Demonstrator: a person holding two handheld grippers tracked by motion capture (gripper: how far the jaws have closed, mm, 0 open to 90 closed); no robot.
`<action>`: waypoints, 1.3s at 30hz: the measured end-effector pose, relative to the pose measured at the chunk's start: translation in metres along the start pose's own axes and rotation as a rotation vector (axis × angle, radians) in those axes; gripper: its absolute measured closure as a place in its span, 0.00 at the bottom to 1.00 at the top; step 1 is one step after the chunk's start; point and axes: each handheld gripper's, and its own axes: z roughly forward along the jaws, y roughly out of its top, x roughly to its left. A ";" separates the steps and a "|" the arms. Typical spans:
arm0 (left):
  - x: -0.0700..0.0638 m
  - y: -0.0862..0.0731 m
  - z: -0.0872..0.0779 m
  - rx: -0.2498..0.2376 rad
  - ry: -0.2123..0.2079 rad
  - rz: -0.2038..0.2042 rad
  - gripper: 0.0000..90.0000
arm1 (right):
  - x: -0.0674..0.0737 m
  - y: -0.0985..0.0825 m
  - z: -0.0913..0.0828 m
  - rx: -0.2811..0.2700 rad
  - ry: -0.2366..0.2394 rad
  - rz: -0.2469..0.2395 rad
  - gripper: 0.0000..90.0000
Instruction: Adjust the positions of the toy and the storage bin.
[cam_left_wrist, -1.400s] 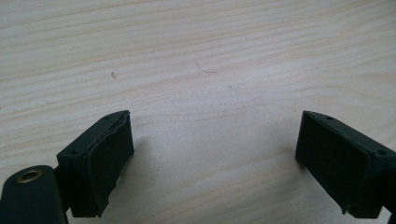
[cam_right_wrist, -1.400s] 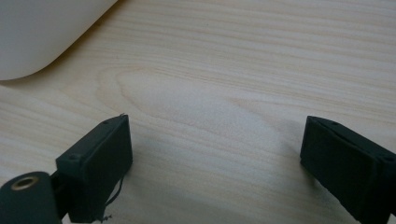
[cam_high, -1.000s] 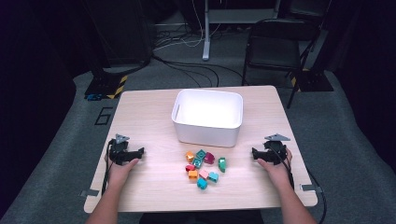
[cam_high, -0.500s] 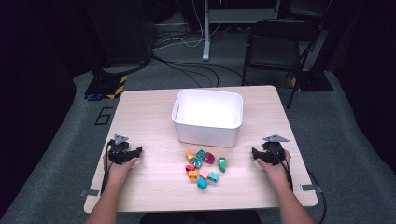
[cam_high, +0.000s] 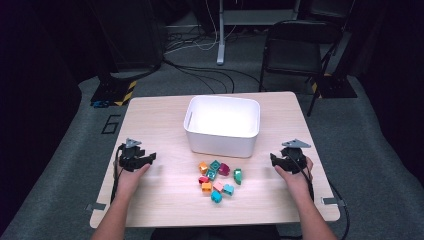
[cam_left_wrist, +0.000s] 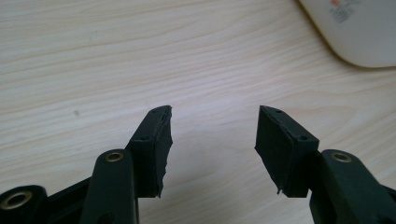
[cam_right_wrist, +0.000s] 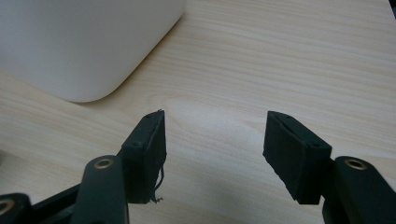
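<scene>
Left gripper (cam_high: 150, 157) jaws open, empty, right gripper (cam_high: 274, 159) jaws just narrowing, empty, blocks (cam_high: 218, 176) between

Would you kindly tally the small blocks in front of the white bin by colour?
Judged from the high view; the blocks are small, so colours are approximate.
Orange blocks: 2
Teal or green blocks: 5
Red or magenta blocks: 2
Pink blocks: 1
Total: 10, all outside the white bin.

Lit brightly from above on the surface (cam_high: 165, 120), dark and murky toward every frame edge. Mild glare inside the white bin (cam_high: 222, 117). Soft overall in the high view; blurred near the fingers (cam_right_wrist: 285, 149) close-up.
</scene>
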 end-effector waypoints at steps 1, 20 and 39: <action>-0.003 0.003 0.001 0.001 -0.009 0.004 0.51 | 0.001 0.001 -0.002 0.001 -0.005 -0.013 0.44; -0.033 0.060 0.000 -0.019 -0.119 0.059 0.59 | 0.017 0.054 -0.018 -0.055 0.058 0.065 0.52; -0.061 0.128 -0.011 -0.070 -0.164 0.091 0.54 | 0.015 0.100 -0.042 -0.126 0.087 0.104 0.49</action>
